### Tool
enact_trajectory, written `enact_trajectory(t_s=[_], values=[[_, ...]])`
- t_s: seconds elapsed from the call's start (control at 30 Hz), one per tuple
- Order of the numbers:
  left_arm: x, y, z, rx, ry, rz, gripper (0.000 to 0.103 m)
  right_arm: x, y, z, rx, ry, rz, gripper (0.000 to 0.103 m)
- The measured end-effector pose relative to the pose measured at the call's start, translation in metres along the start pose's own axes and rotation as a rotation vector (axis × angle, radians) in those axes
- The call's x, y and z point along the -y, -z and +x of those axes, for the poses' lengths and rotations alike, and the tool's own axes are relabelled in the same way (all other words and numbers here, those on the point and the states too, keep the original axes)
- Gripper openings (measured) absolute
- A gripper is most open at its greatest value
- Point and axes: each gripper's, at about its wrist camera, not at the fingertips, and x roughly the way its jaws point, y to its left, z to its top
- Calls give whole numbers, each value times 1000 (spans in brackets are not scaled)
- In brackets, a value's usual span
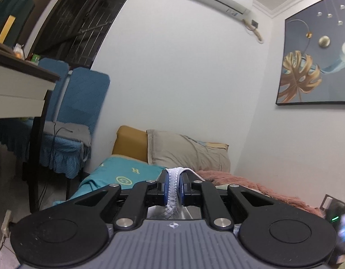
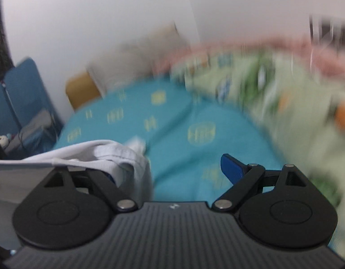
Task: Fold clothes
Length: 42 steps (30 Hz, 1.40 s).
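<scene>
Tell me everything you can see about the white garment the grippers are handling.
The white garment looks like soft knit fabric with a stitched, ribbed hem. The left gripper is shut on a bunched fold of that hem. In the right wrist view more of it drapes over the open right gripper's left finger, above the teal bedsheet. Its full shape is hidden.

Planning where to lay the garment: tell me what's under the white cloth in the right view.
Teal patterned bed sheet shows beside and below the white cloth; the cloth drapes over the right gripper's left finger, hiding it.
</scene>
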Motion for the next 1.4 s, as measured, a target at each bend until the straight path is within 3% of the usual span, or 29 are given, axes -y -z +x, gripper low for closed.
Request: enact_trajectory(t_s=[0.1,0.3,0.43,0.5,0.57,0.63,0.77,0.93,1.03,1.13,1.27,1.4], values=[[0,4,9,-86,-7,36,11,2,-9,-10,81,11,-61,90],[-5,31,35,-350,-63,90,13,7,8,31,-76,36,-91,90],[-15,48,48,-469,-82,91,17,4,21,49,-139,51,-116,90],[-16,56,53,-508,-96,112,24,2,24,50,-155,46,-120,90],[-12,64,57,-536,-114,166,38,2,24,49,-161,36,-110,90],[-4,74,61,-556,-126,235,44,1,23,47,-161,32,-106,90],[17,88,65,-548,-122,373,56,2,22,45,-161,32,-91,90],[20,108,80,-578,-280,511,58,9,20,43,-138,52,-66,90],[7,102,84,-554,-363,461,58,12,21,41,-120,91,-75,90],[-3,84,77,-467,-388,358,61,10,24,40,-109,115,-105,90],[-4,65,67,-356,-419,312,64,8,26,37,-94,82,-112,90],[-7,54,63,-296,-454,282,66,5,30,37,-97,69,-132,90]])
